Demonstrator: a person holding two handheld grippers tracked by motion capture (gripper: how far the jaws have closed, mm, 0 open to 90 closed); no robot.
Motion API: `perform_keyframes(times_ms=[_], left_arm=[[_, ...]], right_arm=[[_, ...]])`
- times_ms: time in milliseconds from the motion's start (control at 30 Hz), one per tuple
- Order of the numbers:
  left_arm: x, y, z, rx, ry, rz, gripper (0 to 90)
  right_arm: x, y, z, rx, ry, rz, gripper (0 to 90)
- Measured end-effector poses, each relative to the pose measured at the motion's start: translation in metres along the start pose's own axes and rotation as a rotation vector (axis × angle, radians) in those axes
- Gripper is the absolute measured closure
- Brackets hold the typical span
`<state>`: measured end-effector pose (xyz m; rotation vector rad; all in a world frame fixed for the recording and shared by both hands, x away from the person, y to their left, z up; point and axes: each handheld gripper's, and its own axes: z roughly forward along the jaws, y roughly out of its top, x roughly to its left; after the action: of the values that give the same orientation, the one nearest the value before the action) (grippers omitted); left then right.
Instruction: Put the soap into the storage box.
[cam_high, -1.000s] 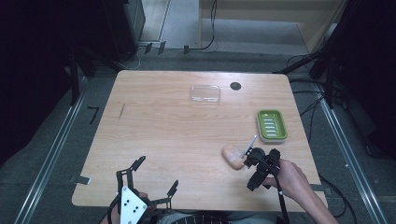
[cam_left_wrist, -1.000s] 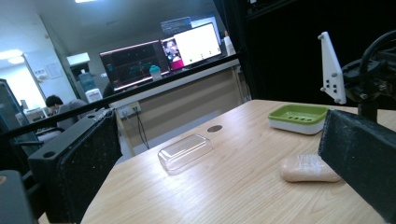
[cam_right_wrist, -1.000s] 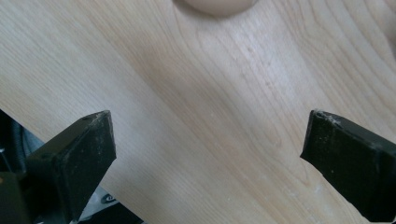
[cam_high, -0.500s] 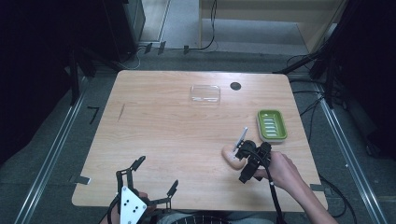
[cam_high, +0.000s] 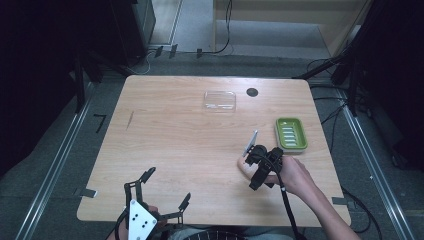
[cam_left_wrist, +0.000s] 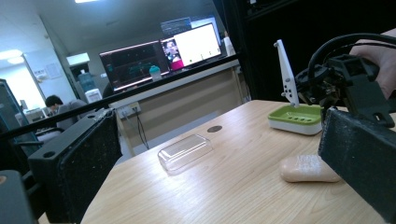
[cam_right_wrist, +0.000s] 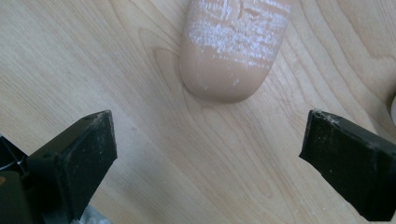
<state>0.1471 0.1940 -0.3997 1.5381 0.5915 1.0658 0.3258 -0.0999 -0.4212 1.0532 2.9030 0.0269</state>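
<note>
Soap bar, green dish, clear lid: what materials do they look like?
Soap bar: matte tan solid, whitish scuffed streaks, likely real soap. Green dish: smooth, probably moulded plastic, ribbed inside, on a pale base. Clear lid: see-through, glossy glints, likely thin plastic.

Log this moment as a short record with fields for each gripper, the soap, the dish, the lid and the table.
right gripper: jaws open, poised over the near end of the soap, not gripping it
left gripper: open, at the table's near edge, holding nothing
soap bar: peach, lying flat on the wood, whitish streaks on top
soap dish: green, empty, beyond the soap to the right
clear lid: at the far side
table: light wood
</note>
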Motion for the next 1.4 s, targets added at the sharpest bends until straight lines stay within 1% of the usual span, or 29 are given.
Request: perform_keyframes(times_ms=[200, 267, 367, 400, 700, 833, 867, 933, 1000, 1033, 1133, 1167, 1267, 1333, 1400], left_arm=[[0.000, 0.000, 0.000, 0.000, 0.000, 0.000, 0.0], [0.000, 0.000, 0.000, 0.000, 0.000, 0.000, 0.0], [0.000, 0.000, 0.000, 0.000, 0.000, -0.001, 0.0], [0.000, 0.000, 0.000, 0.001, 0.000, -0.001, 0.0], [0.000, 0.000, 0.000, 0.000, 0.000, 0.000, 0.0], [0.001, 0.000, 0.000, 0.000, 0.003, -0.001, 0.0], [0.001, 0.000, 0.000, -0.001, 0.002, -0.001, 0.0], [0.001, 0.000, 0.000, 0.000, 0.002, -0.001, 0.0], [0.001, 0.000, 0.000, -0.001, 0.003, -0.002, 0.0], [0.001, 0.000, 0.000, -0.001, 0.003, -0.002, 0.0], [0.001, 0.000, 0.000, -0.001, 0.003, -0.002, 0.0], [0.001, 0.000, 0.000, -0.002, 0.003, -0.002, 0.0], [0.001, 0.000, 0.000, -0.002, 0.004, -0.002, 0.0], [0.001, 0.000, -0.001, -0.002, 0.004, -0.002, 0.0], [0.001, 0.000, -0.001, -0.002, 0.004, -0.001, 0.0]], right_arm=[[-0.001, 0.008, 0.000, 0.006, 0.007, -0.011, 3.2], [-0.002, 0.012, 0.000, 0.004, 0.012, -0.005, 3.3], [-0.003, 0.014, 0.001, 0.004, 0.013, -0.009, 3.3], [-0.002, 0.016, 0.001, 0.008, 0.011, -0.003, 3.3], [-0.005, 0.027, 0.004, 0.012, 0.015, -0.009, 3.3], [-0.007, 0.032, 0.005, 0.012, 0.022, 0.001, 3.3], [-0.008, 0.034, 0.006, 0.013, 0.023, -0.005, 3.3], [-0.008, 0.036, 0.007, 0.014, 0.023, 0.006, 3.3], [-0.010, 0.038, 0.007, 0.007, 0.025, 0.007, 3.3], [-0.010, 0.039, 0.008, 0.002, 0.028, 0.018, 3.3], [-0.013, 0.042, 0.011, 0.008, 0.032, 0.019, 3.3], [-0.014, 0.043, 0.012, 0.008, 0.038, 0.030, 3.3], [-0.017, 0.046, 0.018, 0.009, 0.044, 0.040, 3.3], [-0.018, 0.046, 0.019, 0.011, 0.043, 0.036, 3.3], [-0.018, 0.047, 0.022, 0.009, 0.048, 0.050, 3.2]])
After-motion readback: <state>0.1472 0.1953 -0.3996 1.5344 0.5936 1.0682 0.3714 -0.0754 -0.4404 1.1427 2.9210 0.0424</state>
